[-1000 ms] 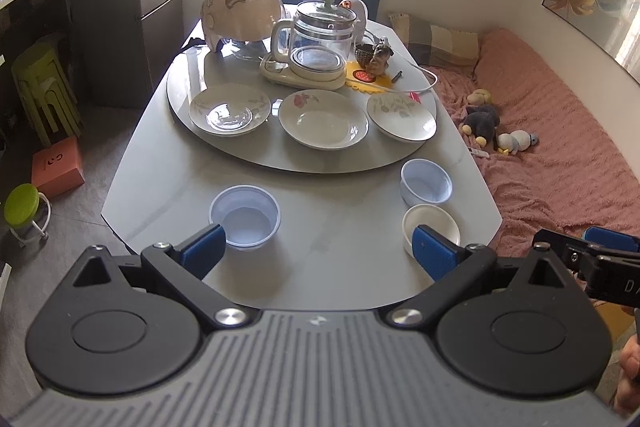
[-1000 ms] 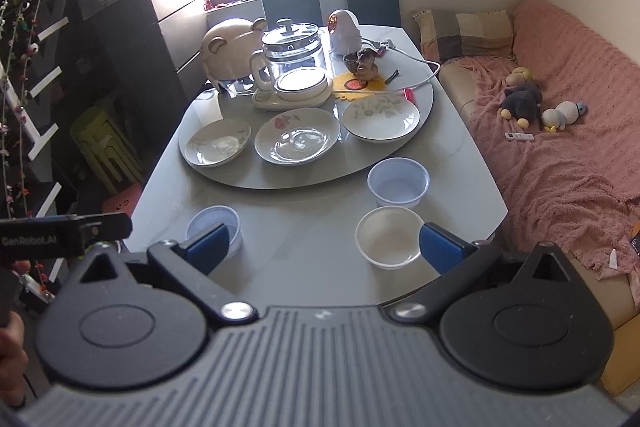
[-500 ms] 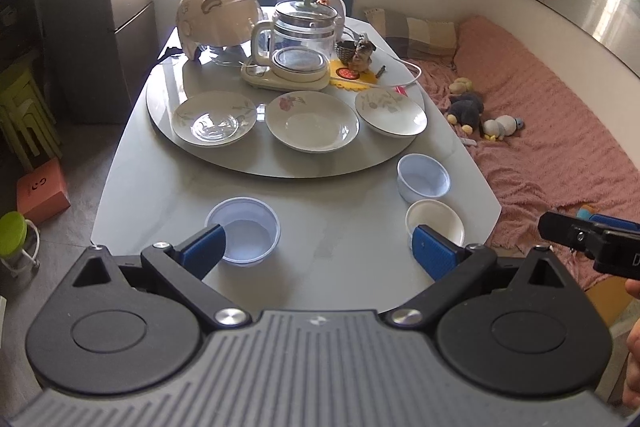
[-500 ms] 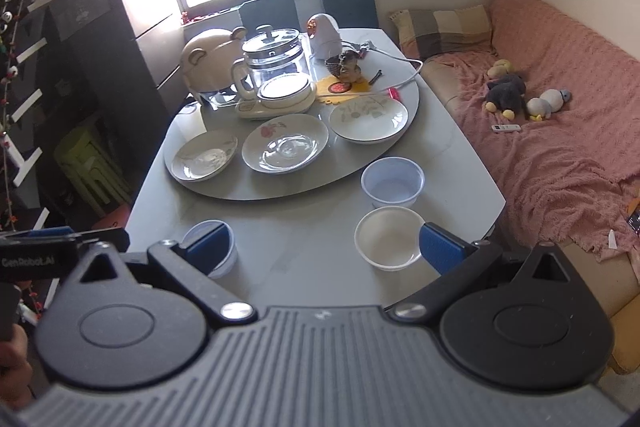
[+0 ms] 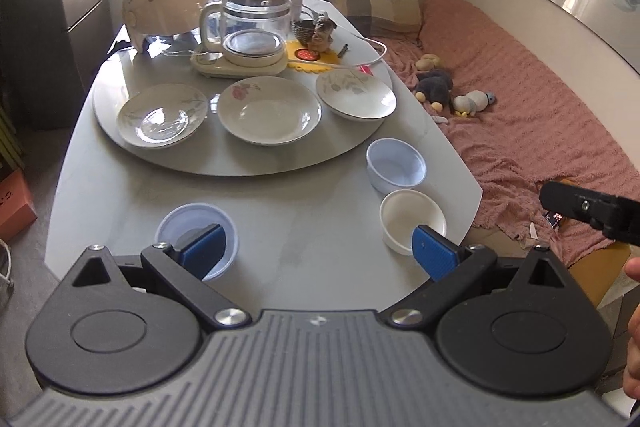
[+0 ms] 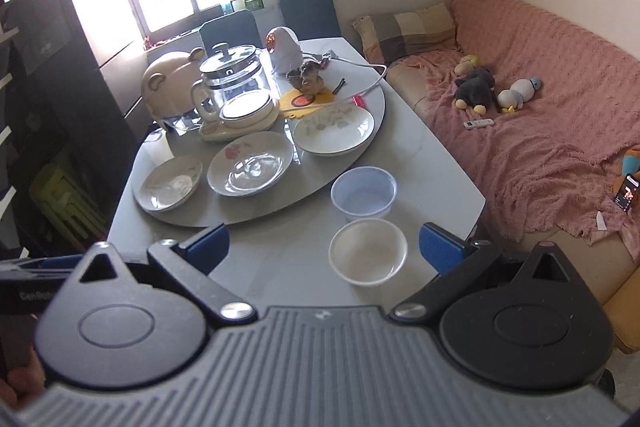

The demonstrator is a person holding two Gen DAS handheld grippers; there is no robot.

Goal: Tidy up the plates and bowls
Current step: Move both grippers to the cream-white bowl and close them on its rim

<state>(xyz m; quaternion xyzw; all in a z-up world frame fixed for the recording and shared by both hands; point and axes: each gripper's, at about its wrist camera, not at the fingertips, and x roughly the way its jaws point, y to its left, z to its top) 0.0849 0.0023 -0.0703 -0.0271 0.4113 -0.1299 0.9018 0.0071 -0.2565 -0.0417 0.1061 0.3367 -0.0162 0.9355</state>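
Three plates lie in a row on the round turntable [image 5: 240,167]: a left plate [image 5: 162,115], a middle plate [image 5: 269,115] and a right plate [image 5: 355,95]. On the grey table [image 5: 304,227] stand a blue bowl [image 5: 192,231] at front left, a second blue bowl [image 5: 396,165] and a white bowl [image 5: 412,219] at the right. My left gripper [image 5: 318,251] is open and empty above the table's near edge. My right gripper [image 6: 324,247] is open and empty, just before the white bowl [image 6: 368,251] and the blue bowl [image 6: 364,193].
A glass kettle [image 5: 252,27], a bear-shaped appliance [image 5: 164,7] and a small basket [image 5: 308,31] stand at the back of the turntable. A pink-covered sofa [image 5: 520,87] with soft toys lies to the right. A dark cabinet [image 6: 60,87] stands at the left.
Both grippers have moved forward and lower toward the table, so the bowls and plates appear nearer. Nothing on the table has moved.
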